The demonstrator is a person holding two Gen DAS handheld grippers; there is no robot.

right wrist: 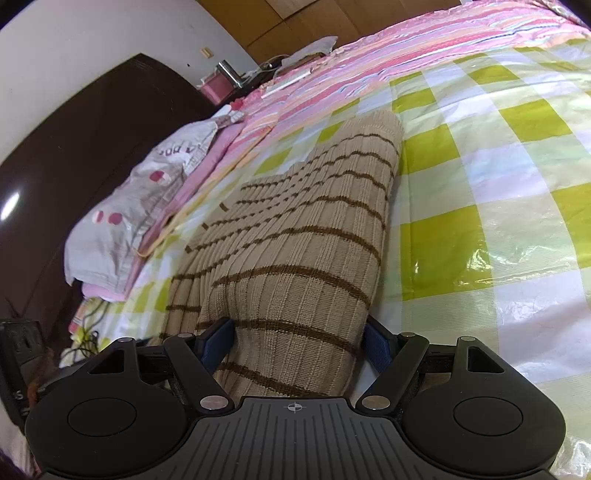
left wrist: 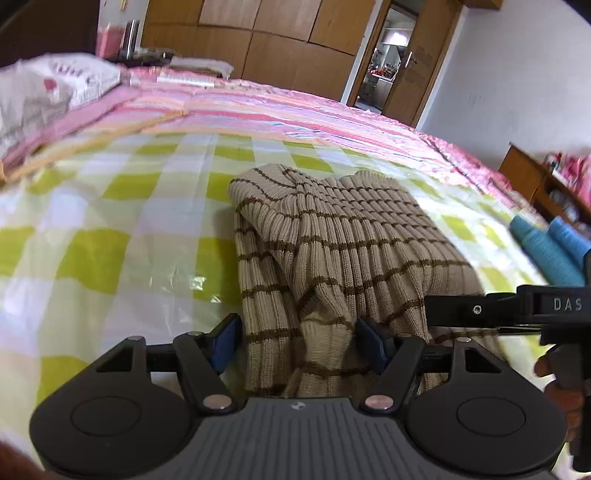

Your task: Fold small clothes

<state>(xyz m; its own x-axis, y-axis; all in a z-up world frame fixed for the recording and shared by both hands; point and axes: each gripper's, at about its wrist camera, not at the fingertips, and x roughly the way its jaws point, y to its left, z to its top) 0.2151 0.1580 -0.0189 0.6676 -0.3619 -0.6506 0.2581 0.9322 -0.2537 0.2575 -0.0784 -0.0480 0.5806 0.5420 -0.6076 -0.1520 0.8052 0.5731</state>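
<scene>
**Both grippers spread wide around a striped knit on the bed**

The left gripper (left wrist: 295, 341) has its jaws wide apart, the blue pads (left wrist: 224, 343) standing on either side of the near end of a beige ribbed sweater (left wrist: 332, 236) with thin brown stripes. The knit passes between the pads without being pinched; whether the pads touch it cannot be told. The right gripper (right wrist: 299, 345) is the same: jaws spread wide, blue pads (right wrist: 376, 347) flanking a bunched, raised part of the sweater (right wrist: 295, 258), with fabric filling the gap but not clamped.

In the left wrist view the right gripper's black body (left wrist: 517, 310) shows at the right edge, just beside the sweater's side, with bare fingers (left wrist: 554, 373) on its handle.

The sweater lies rumpled and partly folded on a glossy green-and-white checked sheet (left wrist: 110, 229) that covers the near part of the bed. Beyond it runs a pink striped bedspread (left wrist: 295, 110). A grey pillow with pink dots (right wrist: 140, 206) rests near the dark headboard (right wrist: 74, 147). Wooden wardrobes (left wrist: 258, 33) line the far wall, next to an open door (left wrist: 417, 55).
</scene>
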